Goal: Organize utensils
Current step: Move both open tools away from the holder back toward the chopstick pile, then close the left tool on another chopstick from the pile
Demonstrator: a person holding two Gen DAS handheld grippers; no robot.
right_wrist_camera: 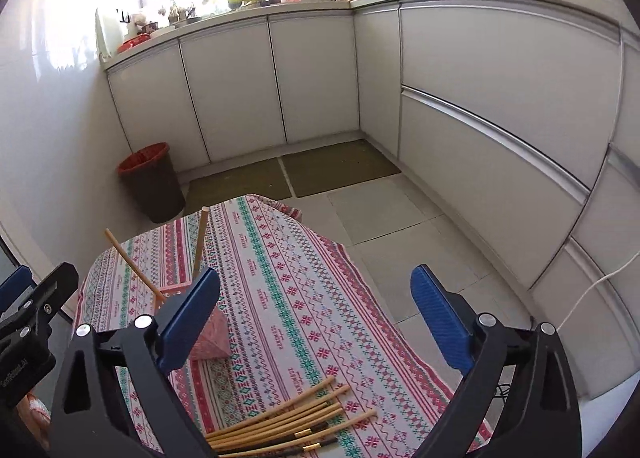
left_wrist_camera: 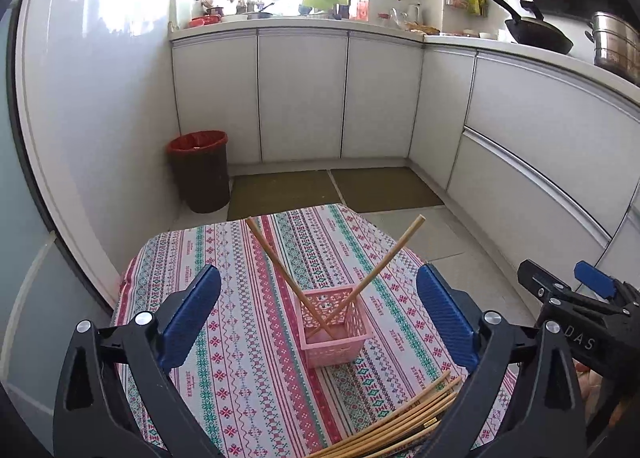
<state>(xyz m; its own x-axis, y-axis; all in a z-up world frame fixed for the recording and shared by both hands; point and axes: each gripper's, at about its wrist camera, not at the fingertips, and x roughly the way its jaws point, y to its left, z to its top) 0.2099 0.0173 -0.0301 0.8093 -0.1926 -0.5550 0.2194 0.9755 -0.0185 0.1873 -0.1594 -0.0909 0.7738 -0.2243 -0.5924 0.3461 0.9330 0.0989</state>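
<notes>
Left wrist view shows the left gripper [left_wrist_camera: 318,322] with jaws spread wide and empty, framing the small pink perforated plastic basket [left_wrist_camera: 334,328] at lower centre on the bench's patterned red-and-green tablecloth [left_wrist_camera: 240,378]. Two pale wooden chopsticks [left_wrist_camera: 308,278] stand crossed in the basket, leaning on its rim because it is far shorter than they are. Right wrist view: the right gripper [right_wrist_camera: 316,316], equally wide and empty, hangs above the loose bundle of chopsticks [right_wrist_camera: 288,424] lying flat at bottom centre, likely the next to collect.
</notes>
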